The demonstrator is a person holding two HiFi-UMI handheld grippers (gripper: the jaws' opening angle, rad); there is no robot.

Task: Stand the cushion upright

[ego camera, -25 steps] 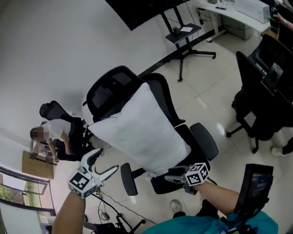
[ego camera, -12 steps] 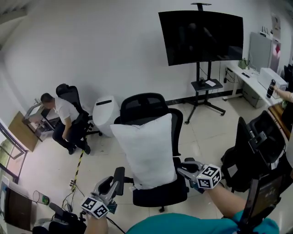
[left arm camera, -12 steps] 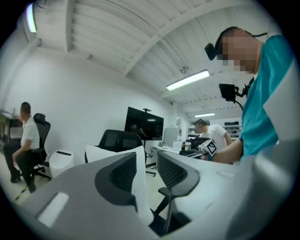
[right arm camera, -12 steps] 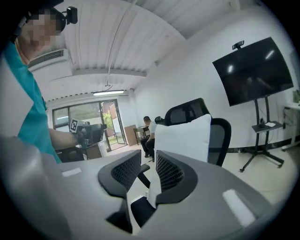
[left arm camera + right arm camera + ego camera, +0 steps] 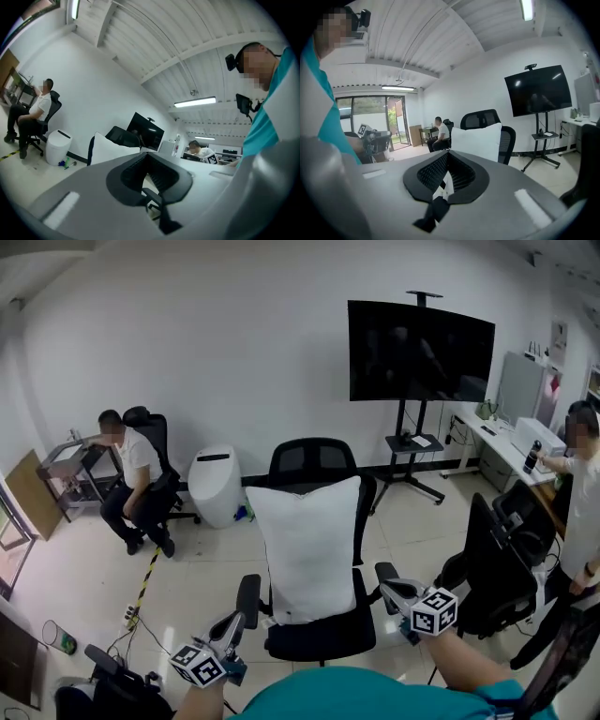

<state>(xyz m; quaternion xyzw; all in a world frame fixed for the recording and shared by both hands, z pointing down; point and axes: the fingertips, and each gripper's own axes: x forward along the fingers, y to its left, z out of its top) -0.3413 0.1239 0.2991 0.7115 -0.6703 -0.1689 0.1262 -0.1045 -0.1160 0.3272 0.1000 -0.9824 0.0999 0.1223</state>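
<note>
The cushion [image 5: 309,549] stands on the office chair [image 5: 312,457] seat, leaning on the backrest, long axis up-down and broad face toward the person, so it looks basically done to me. It's dead ahead between the left hand-held gripper [image 5: 230,629] and right hand-held gripper [image 5: 392,592], touching neither, neither clearly nearer. Both jaws have just been closing and are shut on nothing.

Television [image 5: 421,351] on stand; white bin [image 5: 214,486].
</note>
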